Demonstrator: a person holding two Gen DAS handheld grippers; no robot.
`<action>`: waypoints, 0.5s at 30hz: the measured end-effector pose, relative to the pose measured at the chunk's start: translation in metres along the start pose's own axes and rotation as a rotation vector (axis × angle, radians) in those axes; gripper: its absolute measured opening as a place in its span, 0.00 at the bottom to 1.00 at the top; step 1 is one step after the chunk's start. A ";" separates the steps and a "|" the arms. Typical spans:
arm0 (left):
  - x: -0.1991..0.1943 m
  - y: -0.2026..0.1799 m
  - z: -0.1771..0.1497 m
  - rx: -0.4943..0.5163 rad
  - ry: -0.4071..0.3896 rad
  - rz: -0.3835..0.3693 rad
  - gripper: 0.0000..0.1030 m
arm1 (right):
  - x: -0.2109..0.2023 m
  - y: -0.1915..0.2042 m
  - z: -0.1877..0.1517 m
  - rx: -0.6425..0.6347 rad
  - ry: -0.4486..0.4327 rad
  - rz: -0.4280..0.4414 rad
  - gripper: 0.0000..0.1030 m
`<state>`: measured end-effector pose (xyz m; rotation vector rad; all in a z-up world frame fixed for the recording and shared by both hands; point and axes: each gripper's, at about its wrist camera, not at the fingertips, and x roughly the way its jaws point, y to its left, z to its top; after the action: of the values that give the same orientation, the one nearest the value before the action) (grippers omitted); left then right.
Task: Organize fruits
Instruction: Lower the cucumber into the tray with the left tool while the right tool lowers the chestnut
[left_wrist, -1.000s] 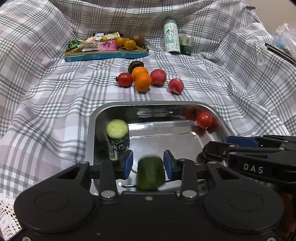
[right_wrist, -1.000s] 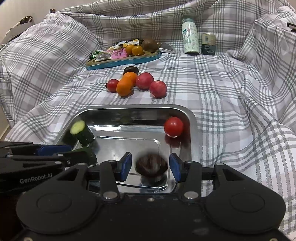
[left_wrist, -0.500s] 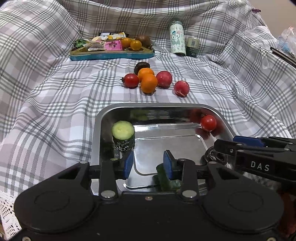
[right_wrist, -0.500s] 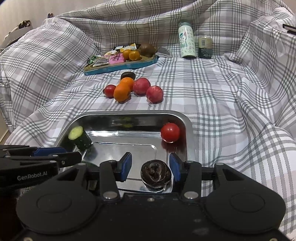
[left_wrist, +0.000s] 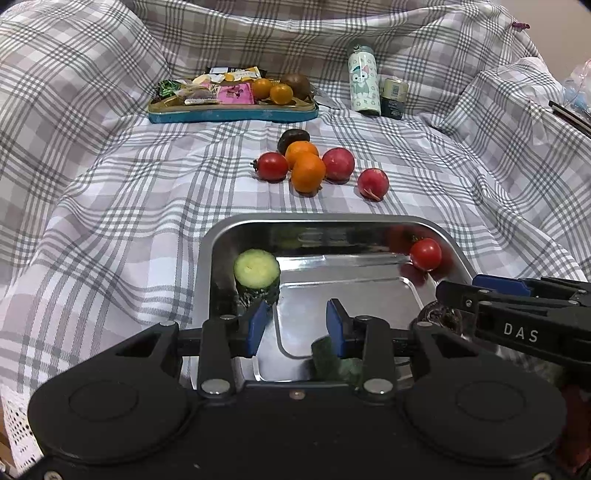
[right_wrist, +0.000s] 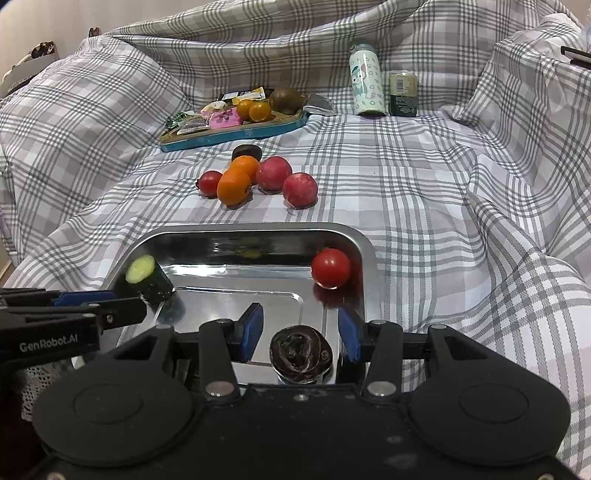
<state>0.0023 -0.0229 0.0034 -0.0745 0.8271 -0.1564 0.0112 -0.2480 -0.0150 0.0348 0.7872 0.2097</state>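
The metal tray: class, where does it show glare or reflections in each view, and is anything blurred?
Left wrist view: the metal tray mirrors the red tomato on its far wall; its floor gleams white.
Right wrist view: the tray floor shines brightly, and a faint orange reflection sits on the far wall.
Both views are sharp, but the edges bend.

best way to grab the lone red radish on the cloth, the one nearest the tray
Take the radish across its round middle, coming down from above with the fingers to its left and right. It sits a little apart from the red fruit behind it, so both flanks look clear. It will probably roll on the soft plaid cloth, so close gently.
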 end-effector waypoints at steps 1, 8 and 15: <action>0.000 0.000 0.001 0.002 -0.005 0.001 0.43 | 0.000 0.000 0.000 -0.001 -0.002 0.000 0.46; 0.001 0.001 0.018 0.025 -0.059 0.018 0.43 | 0.007 -0.002 0.012 -0.002 -0.031 -0.007 0.46; 0.012 0.009 0.045 0.044 -0.113 0.036 0.43 | 0.021 -0.010 0.036 -0.019 -0.088 -0.032 0.46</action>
<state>0.0447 -0.0162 0.0243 -0.0272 0.7112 -0.1354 0.0527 -0.2516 -0.0050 0.0132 0.6973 0.1839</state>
